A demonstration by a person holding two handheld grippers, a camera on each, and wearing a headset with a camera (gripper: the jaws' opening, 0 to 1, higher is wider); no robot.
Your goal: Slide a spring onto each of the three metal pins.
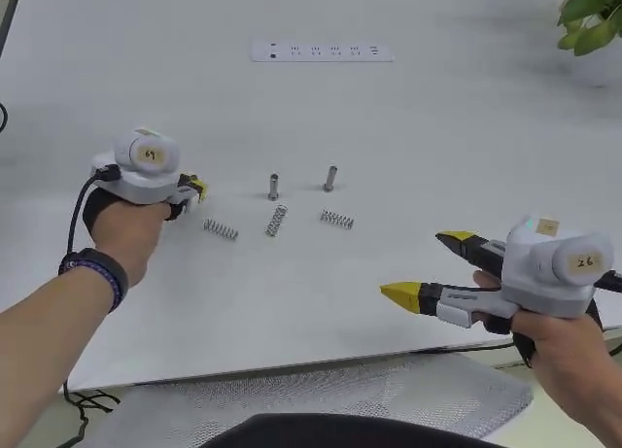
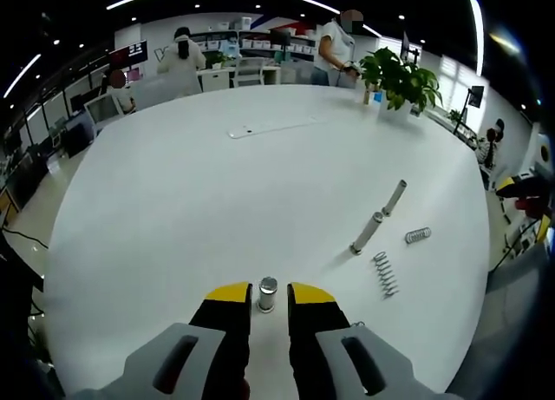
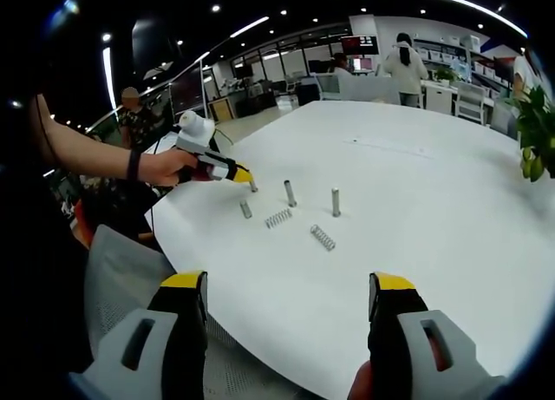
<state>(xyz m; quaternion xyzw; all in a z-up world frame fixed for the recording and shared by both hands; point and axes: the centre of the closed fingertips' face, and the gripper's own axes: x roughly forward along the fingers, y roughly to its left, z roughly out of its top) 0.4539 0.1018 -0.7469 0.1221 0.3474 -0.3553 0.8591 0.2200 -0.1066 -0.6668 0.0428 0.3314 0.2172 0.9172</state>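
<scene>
- Your left gripper (image 1: 194,188) rests low on the white surface (image 1: 437,127), out to the left of the row of parts.
- Its jaws are parted only narrowly and straddle the left pin (image 2: 267,294), which stands upright between the yellow tips. The left gripper view shows a thin gap on each side of the pin, so they are around it rather than clamped on it.
- Your right gripper (image 1: 428,265) hovers over the near right edge of the surface, well apart from the parts. Its jaws are spread wide with nothing between them.
- The middle pin (image 1: 273,186) and the right pin (image 1: 330,178) stand upright near each other, bare.
- All three springs lie flat on the surface, on your side of the pins:
- the left spring (image 1: 221,229) lies near the left gripper's tips;
- the middle spring (image 1: 277,220) lies at an angle just in front of the middle pin;
- the right spring (image 1: 336,219) lies just in front of the right pin.
- A white power strip (image 1: 321,51) lies far back on the surface, and a potted plant (image 1: 593,16) stands at the far right corner.
- A dark wristband (image 1: 97,271) sits on your left wrist.
</scene>
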